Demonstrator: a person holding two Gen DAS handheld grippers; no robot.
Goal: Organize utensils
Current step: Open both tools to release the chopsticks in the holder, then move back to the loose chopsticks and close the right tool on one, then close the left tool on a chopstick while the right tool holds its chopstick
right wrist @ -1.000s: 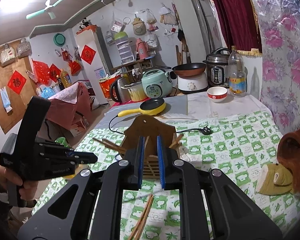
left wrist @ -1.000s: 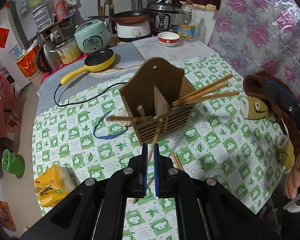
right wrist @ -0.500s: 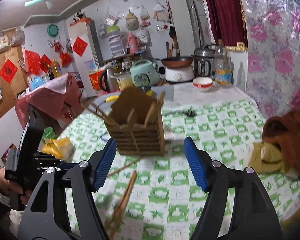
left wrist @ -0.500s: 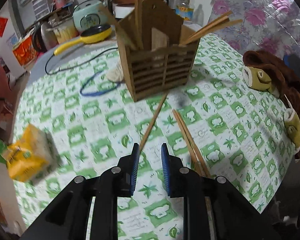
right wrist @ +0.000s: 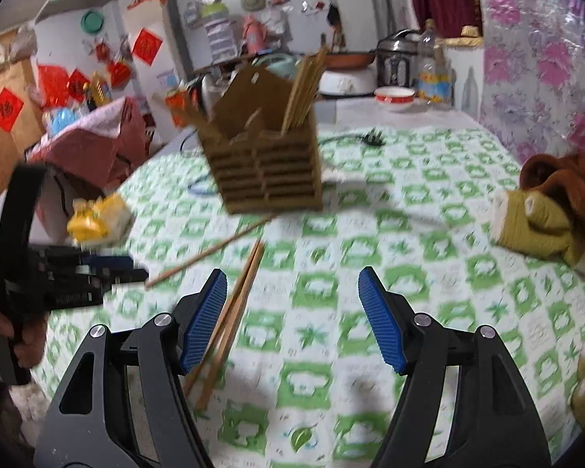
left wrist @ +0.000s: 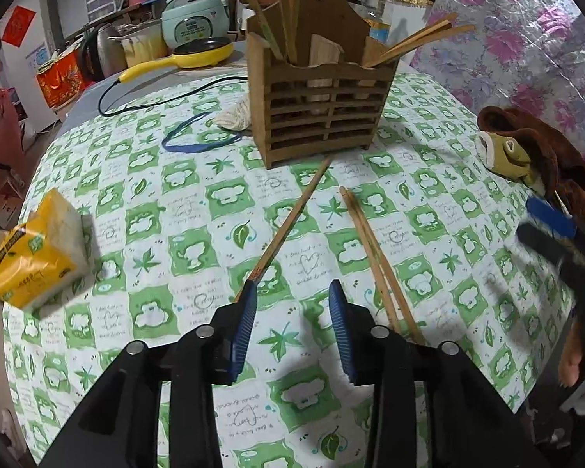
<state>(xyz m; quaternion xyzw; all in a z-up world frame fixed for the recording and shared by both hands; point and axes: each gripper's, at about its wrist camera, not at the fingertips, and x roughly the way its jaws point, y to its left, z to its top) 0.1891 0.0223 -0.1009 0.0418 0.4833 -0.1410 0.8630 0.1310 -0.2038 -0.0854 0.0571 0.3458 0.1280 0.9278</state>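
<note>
Wooden holder point(left wrist: 319, 113): single chopstick point(left wrist: 288, 226) and pair point(left wrist: 370, 249) lie before it. Left gripper point(left wrist: 292, 296) jaws opening, empty; right gripper point(right wrist: 292, 284) wide apart, empty.

You have three loose chopsticks on the surface: a single chopstick point(left wrist: 288, 222) and a near pair point(left wrist: 374, 257). One wooden utensil holder point(left wrist: 319, 113) stands far, beside one tissue pack point(left wrist: 39, 249) and two hand-held grippers.
</note>
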